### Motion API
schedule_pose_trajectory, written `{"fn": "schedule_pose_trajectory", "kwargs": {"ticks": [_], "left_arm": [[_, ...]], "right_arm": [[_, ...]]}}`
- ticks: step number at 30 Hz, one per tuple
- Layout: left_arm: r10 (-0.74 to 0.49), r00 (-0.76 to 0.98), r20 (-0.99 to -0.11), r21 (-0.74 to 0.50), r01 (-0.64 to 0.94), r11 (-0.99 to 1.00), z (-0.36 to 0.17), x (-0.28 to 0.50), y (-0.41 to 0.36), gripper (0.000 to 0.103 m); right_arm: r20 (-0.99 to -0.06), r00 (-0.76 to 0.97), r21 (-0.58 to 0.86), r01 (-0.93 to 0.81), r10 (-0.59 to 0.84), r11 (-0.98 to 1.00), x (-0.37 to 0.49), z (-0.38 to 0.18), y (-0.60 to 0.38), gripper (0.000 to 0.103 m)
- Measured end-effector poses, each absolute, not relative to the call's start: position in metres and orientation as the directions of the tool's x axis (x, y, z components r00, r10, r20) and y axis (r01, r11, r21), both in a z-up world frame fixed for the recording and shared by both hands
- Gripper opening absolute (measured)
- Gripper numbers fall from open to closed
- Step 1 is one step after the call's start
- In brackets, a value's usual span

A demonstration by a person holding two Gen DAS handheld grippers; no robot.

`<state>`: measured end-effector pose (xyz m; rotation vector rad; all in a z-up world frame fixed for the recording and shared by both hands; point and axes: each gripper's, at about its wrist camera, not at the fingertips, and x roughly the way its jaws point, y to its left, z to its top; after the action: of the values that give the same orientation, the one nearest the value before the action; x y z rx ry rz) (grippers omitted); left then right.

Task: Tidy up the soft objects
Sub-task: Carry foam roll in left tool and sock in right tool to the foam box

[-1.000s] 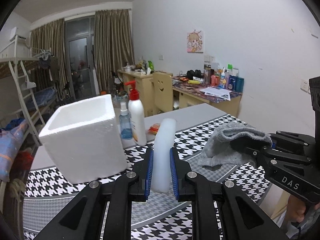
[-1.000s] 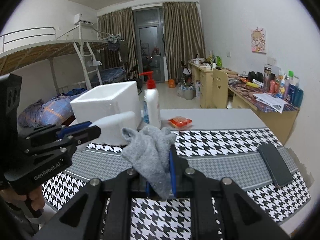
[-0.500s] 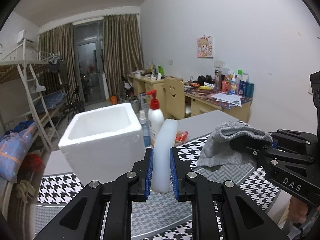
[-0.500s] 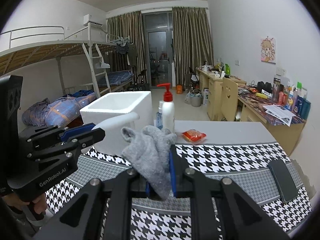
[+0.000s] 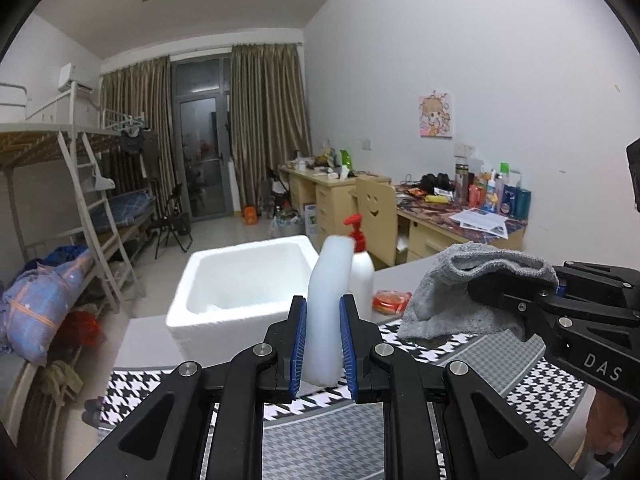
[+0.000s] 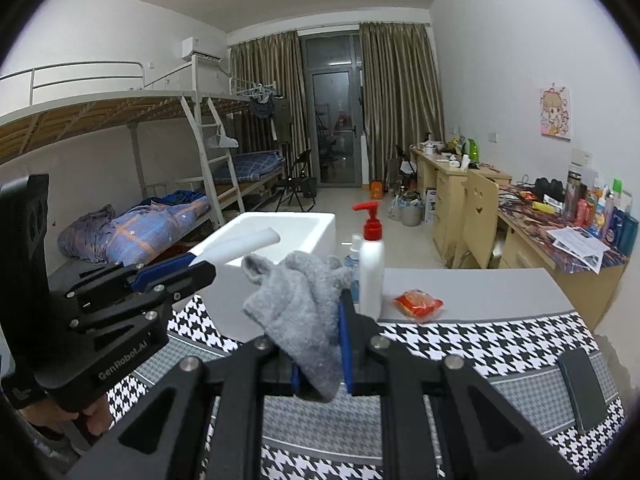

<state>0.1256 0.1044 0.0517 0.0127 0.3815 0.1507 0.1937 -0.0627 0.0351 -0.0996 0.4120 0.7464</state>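
Left gripper (image 5: pixel 323 342): we hold it above the near part of the table, and its two blue pads are pressed on a white soft block (image 5: pixel 325 312). The jaws stand narrow, closed on this block.
White soft block: it stands upright between the pads and rises above the fingertips. In the right wrist view we see it as a pale slab (image 6: pixel 240 245) that sticks out from the left gripper (image 6: pixel 200 266) in front of the foam box.
Right gripper (image 6: pixel 322 354): we hold it also over the table, and its jaws are nearly closed on a grey sock (image 6: pixel 302 312). The sock is bunched above the pads and one end hangs below them.
Grey sock, other view: in the left wrist view it drapes over the tip of the right gripper (image 5: pixel 498 294), to the right of the block (image 5: pixel 464 296).
Foam box (image 5: pixel 244 280): white, open on top, it stands on the far left part of the table, beyond both grippers. What lies inside we cannot tell.
Pump bottle (image 6: pixel 371 264): white with a red pump, upright, just beside the right side of the box. A smaller clear spray bottle (image 6: pixel 353 257) stands touching or almost touching it.
Red packet (image 6: pixel 418 305): it lies flat on the grey table (image 6: pixel 480 288), to the right of the pump bottle.
Houndstooth cloth (image 6: pixel 460 340): black and white, it covers the near part of the table.
Phone (image 6: pixel 582 388): dark, it lies flat on the cloth at the right edge.
Hands: one hand (image 6: pixel 66 416) shows under the left gripper handle.
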Motion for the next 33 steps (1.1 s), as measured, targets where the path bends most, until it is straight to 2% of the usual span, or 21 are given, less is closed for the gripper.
{"fn": "schedule_pose_trajectory", "kwargs": {"ticks": [10, 22, 33], "left_arm": [[0.196, 0.914, -0.356, 0.009, -0.206, 0.978, 0.067, 0.142, 0.135, 0.018], [0.266, 0.885, -0.382, 0.007, -0.285, 0.958, 0.065, 0.170, 0.165, 0.018], [0.275, 0.869, -0.412, 0.007, -0.299, 0.954, 0.057, 0.196, 0.183, 0.018]], "right_arm": [[-0.391, 0.666, 0.024, -0.682, 0.635, 0.731, 0.202, 0.054, -0.034, 0.019], [-0.414, 0.656, 0.023, -0.685, 0.631, 0.728, 0.222, 0.067, 0.001, 0.019], [-0.432, 0.657, 0.015, -0.680, 0.618, 0.733, 0.240, 0.066, 0.024, 0.019]]}}
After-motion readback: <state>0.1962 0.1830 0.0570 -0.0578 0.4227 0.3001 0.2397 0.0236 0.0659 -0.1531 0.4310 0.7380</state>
